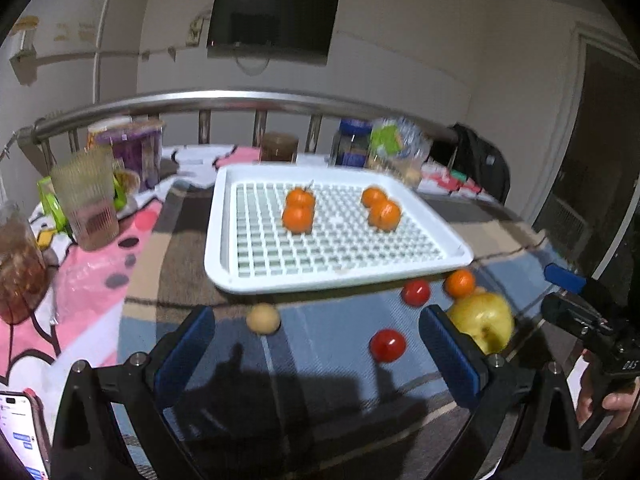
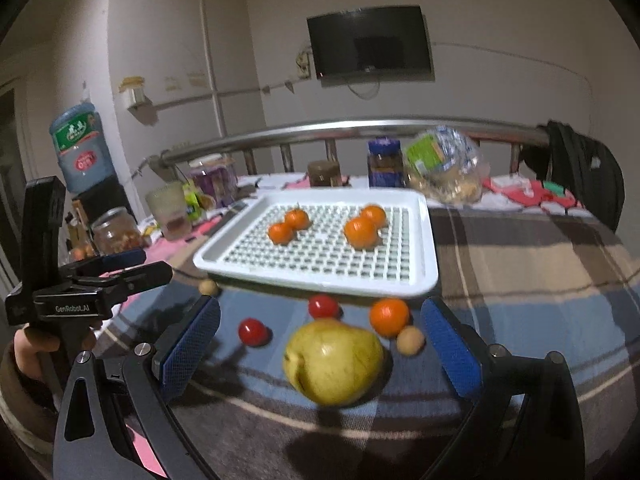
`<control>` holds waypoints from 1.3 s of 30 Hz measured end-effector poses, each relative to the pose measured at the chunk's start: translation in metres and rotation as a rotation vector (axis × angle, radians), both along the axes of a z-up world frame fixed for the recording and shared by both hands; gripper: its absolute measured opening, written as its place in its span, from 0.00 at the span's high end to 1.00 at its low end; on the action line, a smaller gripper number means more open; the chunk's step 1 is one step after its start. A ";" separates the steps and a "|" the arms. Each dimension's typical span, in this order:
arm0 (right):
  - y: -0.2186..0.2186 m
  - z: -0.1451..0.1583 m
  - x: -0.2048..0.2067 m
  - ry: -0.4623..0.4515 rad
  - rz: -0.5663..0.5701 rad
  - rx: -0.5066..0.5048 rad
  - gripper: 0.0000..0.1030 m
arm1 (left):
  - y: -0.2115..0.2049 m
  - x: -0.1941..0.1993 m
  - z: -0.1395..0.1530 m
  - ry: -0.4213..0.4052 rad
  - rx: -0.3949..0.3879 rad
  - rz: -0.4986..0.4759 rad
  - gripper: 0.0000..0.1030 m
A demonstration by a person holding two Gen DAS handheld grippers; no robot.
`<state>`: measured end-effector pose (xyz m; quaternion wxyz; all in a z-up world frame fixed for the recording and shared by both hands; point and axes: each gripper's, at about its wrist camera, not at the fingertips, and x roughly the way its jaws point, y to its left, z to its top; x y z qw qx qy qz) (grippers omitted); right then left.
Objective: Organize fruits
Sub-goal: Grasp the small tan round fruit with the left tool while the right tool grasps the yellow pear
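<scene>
Sorting the fruit is partly done. Four small oranges [image 2: 362,232] already sit in two pairs on the white tray [image 2: 428,276]. The other fruit is on the blanket just in front of the tray: a big yellow pear [image 2: 334,362], one more orange [image 2: 389,316], two red tomatoes [image 2: 253,332], and two little tan fruits [image 2: 410,340], one at each side of the group.

The pear is the closest piece. It lies right between the blue fingers [image 2: 450,350] of the right hand-held gripper [image 2: 320,344], but they do not touch it. That hand-held gripper is wide open and holds nothing.

The left hand-held gripper [image 1: 316,356] is wide open too, and empty. A red tomato [image 1: 387,345] lies near the gap between its fingers, and a tan fruit [image 1: 263,318] sits a bit further out.

My guess is that the step now is picking up the next fruit, most likely the pear. The next move would be to bring the right fingers down on both sides of the pear and squeeze gently. The pear is round and wide, so it could roll or slip out. The orange and tan fruit just beside it might get bumped.

Around it all is a checked blanket [image 1: 320,376] on a bed, with jars [image 1: 18,264] and snack bags [image 2: 444,164] behind the tray.
</scene>
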<state>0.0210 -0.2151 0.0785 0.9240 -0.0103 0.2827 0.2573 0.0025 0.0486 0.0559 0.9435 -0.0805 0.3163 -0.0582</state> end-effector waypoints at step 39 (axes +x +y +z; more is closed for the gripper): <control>0.002 -0.063 0.032 0.272 0.035 0.075 0.26 | 0.021 0.055 -0.051 0.207 -0.033 0.072 0.71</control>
